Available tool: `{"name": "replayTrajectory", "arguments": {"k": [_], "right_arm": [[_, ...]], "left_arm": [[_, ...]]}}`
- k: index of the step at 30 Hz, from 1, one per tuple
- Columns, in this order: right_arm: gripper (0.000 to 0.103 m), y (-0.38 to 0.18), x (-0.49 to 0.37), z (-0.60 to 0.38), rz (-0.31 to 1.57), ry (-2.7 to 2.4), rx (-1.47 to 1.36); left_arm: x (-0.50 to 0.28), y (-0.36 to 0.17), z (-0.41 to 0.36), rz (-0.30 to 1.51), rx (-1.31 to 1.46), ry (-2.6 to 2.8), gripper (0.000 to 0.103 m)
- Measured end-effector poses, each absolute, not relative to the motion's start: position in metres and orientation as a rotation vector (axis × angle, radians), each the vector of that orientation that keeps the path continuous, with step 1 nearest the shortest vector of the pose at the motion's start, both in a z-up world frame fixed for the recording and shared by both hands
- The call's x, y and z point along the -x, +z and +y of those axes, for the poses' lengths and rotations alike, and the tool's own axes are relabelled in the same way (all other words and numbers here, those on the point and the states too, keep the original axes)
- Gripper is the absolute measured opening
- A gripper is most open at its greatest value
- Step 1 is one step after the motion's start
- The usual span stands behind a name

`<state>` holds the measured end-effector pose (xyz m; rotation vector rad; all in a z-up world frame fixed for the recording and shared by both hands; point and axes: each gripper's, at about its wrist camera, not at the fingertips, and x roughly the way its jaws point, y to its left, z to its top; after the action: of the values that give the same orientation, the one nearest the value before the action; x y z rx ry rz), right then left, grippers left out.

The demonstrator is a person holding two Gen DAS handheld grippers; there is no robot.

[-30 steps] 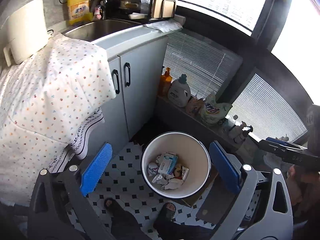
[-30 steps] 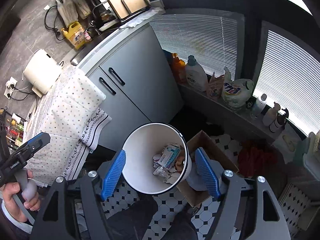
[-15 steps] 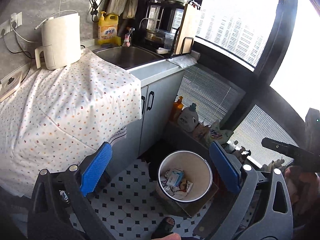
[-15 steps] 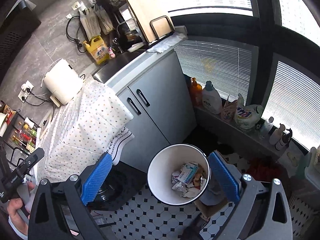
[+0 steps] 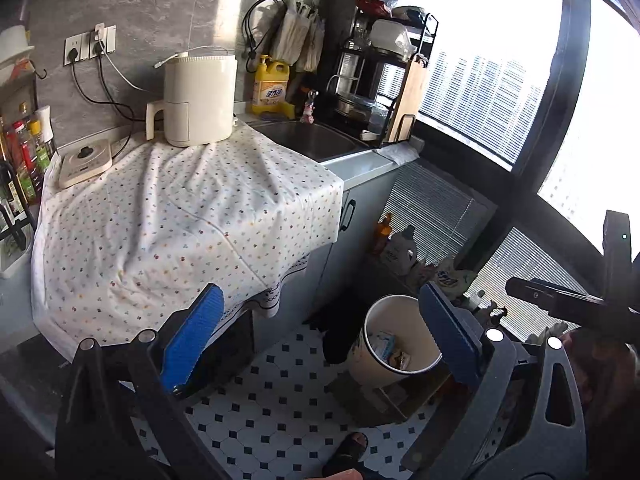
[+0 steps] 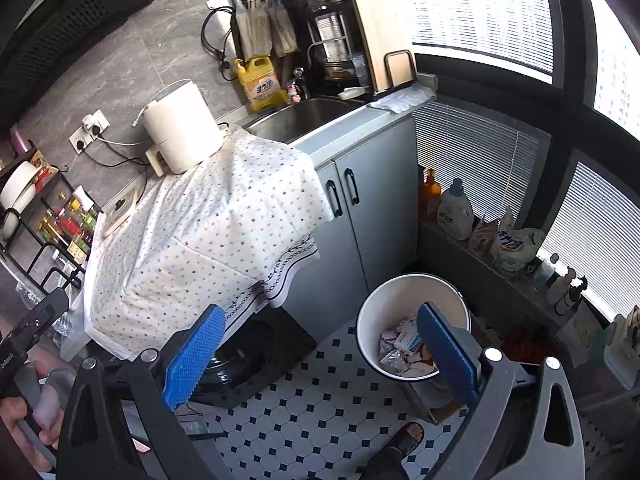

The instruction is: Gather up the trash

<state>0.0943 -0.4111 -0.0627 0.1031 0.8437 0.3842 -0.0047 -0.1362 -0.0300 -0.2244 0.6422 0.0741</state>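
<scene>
left claw [image 5: 320, 344]: wide, empty | right claw [image 6: 320, 350]: wide, empty | change: both lifted up and back from white bin [image 6: 370, 320] | trash [image 6: 402, 346]: inside bin on floor, near right | judgement: drop done, seek more.

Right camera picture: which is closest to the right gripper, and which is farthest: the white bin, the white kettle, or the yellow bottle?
From the right gripper, nearest first:
1. White bin, on the floor just beyond the right finger.
2. White kettle, up on the dotted cloth, to the left.
3. Yellow bottle, farther back by the sink.
</scene>
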Motion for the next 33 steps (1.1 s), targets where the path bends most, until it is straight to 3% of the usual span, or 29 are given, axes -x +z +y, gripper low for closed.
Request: {"name": "replayTrajectory", "arguments": {"k": [16, 33], "right_arm": [[0.094, -0.028, 0.006, -0.346, 0.759, 0.450, -0.096], [0.094, -0.022, 0.024, -0.337, 0.749, 0.471, -0.063]], "left_arm": [[0.125, -0.005, -0.080, 0.546, 0.219, 0.140, 0.097], [0.144, 0.000, -0.075, 0.517, 0.229, 0.172, 0.097]]}}
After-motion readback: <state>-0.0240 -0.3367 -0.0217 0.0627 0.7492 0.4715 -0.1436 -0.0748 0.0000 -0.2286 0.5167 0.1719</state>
